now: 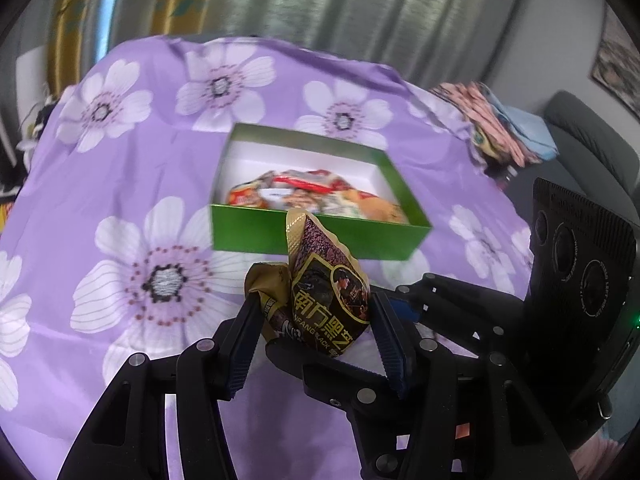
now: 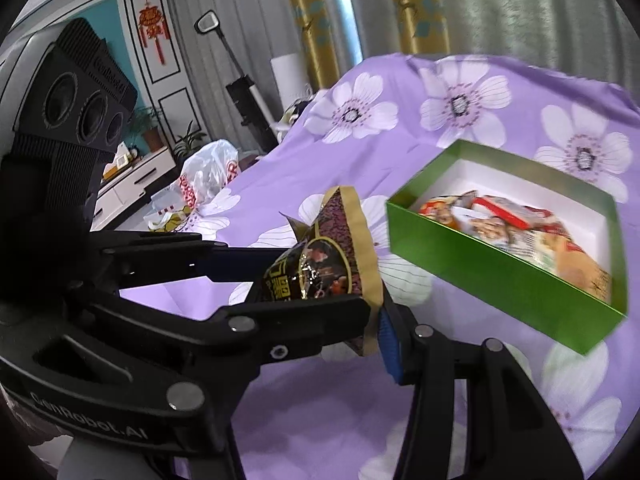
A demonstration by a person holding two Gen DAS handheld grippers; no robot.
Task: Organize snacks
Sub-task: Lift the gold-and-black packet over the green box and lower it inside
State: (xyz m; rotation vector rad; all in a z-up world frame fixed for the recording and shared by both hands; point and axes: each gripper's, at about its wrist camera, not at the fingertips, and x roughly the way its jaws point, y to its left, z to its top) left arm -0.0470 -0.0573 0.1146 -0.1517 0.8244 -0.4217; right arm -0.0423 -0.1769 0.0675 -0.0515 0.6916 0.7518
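Left claw [image 1: 316,320] gripped a crumpled black-and-gold foil snack packet [image 1: 320,280]; right claw [image 2: 376,320] clamped the same packet's gold seam edge, so both held it aloft just short of the green open cardboard box [image 1: 256,232]. Box already held assorted orange and red snack packs [image 1: 316,196]. Advice: carry packet over the near wall, lower into the free white corner, release both claws together. Surface: purple cloth with white flowers [image 1: 120,168]. Room: grey curtains [image 1: 320,8], white plastic bag [image 2: 208,172].

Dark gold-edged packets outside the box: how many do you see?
1 certain: the dark packet clamped in the left gripper, above the cloth, short of the green box. The crumpled gold fold beside it may be a second.
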